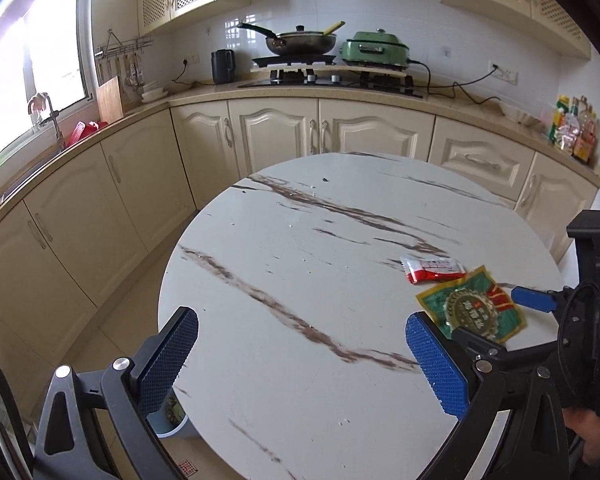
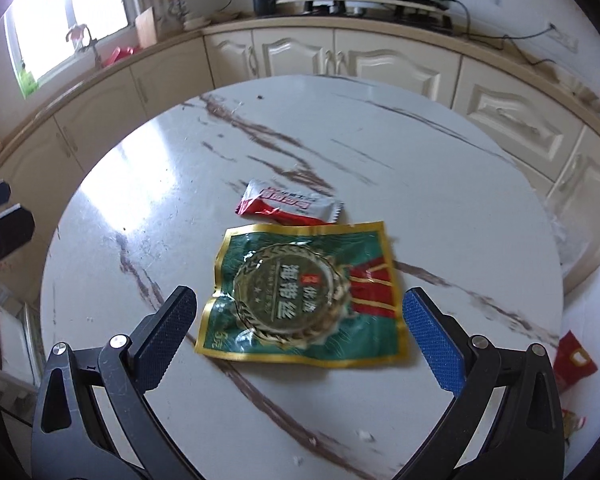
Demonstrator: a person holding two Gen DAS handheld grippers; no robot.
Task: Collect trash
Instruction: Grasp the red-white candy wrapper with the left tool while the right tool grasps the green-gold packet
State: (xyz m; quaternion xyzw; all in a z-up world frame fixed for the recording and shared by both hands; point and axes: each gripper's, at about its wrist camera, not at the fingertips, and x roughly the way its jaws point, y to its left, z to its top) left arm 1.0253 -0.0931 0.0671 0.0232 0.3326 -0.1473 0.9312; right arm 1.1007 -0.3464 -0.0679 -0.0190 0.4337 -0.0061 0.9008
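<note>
The right gripper, with black arms and blue textured pads, hangs with its jaws spread wide over a round white marble-patterned table with brown veins, and a flat, crinkled green foil packet with a gold border and a round gold emblem lies between the two fingers without touching either. Just beyond that packet, touching or overlapping its far edge, lies a smaller red and white snack wrapper. Cream-coloured kitchen cabinets curve behind the table, and a red packet lies on the floor past its right rim.
</note>
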